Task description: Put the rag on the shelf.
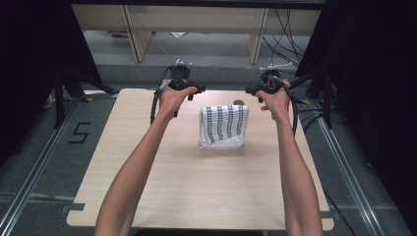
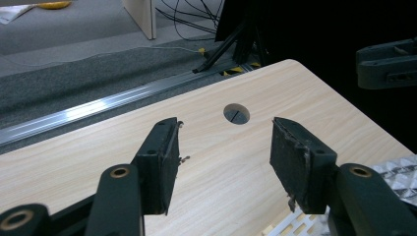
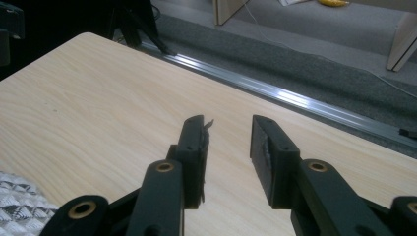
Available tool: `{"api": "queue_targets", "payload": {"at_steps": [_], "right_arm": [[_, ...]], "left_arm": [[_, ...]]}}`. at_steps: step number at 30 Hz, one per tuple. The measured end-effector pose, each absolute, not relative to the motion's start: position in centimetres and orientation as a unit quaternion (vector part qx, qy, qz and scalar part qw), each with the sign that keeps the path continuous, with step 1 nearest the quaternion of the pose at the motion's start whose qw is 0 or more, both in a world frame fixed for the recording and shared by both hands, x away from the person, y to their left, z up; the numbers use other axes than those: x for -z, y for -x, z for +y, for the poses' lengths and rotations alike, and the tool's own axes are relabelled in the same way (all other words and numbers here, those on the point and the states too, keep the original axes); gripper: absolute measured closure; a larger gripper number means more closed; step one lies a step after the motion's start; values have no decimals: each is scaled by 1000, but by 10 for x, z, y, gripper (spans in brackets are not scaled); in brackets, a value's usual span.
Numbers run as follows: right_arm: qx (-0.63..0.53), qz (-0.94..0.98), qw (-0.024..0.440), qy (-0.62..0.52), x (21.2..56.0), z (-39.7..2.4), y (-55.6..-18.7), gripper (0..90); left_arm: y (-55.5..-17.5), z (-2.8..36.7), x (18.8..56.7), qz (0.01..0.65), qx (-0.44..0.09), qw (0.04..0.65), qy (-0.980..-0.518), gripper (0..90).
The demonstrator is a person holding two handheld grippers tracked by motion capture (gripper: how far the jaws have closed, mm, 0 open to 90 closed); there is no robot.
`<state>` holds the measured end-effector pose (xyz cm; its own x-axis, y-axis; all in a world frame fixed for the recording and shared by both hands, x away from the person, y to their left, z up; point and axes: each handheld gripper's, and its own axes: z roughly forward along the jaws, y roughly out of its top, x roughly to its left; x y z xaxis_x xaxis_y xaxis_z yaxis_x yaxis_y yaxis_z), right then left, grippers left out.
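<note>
A white slatted basket (image 1: pixel 222 142) stands on the wooden table (image 1: pixel 147 162), draped with a white cloth with dark patterned stripes (image 1: pixel 224 122). My left gripper (image 1: pixel 199 89) is held above the table's far edge, left of the basket, open with nothing between its jaws. In the left gripper view the gripper (image 2: pixel 223 147) hovers over bare wood, with the basket's slats (image 2: pixel 290 223) and the cloth (image 2: pixel 401 174) at the bottom right. My right gripper (image 1: pixel 252 90) is held right of the basket, open and empty. In the right gripper view the gripper (image 3: pixel 228 142) is over bare table, the cloth (image 3: pixel 17 204) at bottom left.
A round cable hole (image 2: pixel 236 113) is cut in the table near its far edge, behind the basket. Beyond the table lie a metal floor rail (image 2: pixel 98 105), grey carpet, cables and wooden furniture legs (image 1: pixel 135 34). Dark curtains and stands flank both sides.
</note>
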<state>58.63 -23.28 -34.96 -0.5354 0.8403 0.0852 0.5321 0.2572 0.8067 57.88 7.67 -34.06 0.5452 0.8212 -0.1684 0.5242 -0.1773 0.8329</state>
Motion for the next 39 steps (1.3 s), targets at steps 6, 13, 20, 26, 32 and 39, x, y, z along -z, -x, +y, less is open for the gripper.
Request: {"api": "queue_targets", "payload": {"at_steps": [6,13,20,26,32,39], "right_arm": [[-408,773,185,-449,348,-233,-585,653],[-418,770,183,-445,341,-233,-579,607],[-430,766,182,-443,336,-238,-568,580],[-430,768,176,-441,340,-243,-559,566],[-432,770,179,-434,345,-246,-551,543],[-440,771,184,-423,341,-244,-541,537]], "left_arm": [[-577,78,341,448,-158,456,-752,432],[-573,85,341,449,-154,458,-752,397],[-566,95,350,451,-142,466,-748,378],[-561,98,355,445,-139,466,-752,369],[-552,98,357,440,-148,460,-757,343],[-543,98,355,430,-148,464,-760,342]]}}
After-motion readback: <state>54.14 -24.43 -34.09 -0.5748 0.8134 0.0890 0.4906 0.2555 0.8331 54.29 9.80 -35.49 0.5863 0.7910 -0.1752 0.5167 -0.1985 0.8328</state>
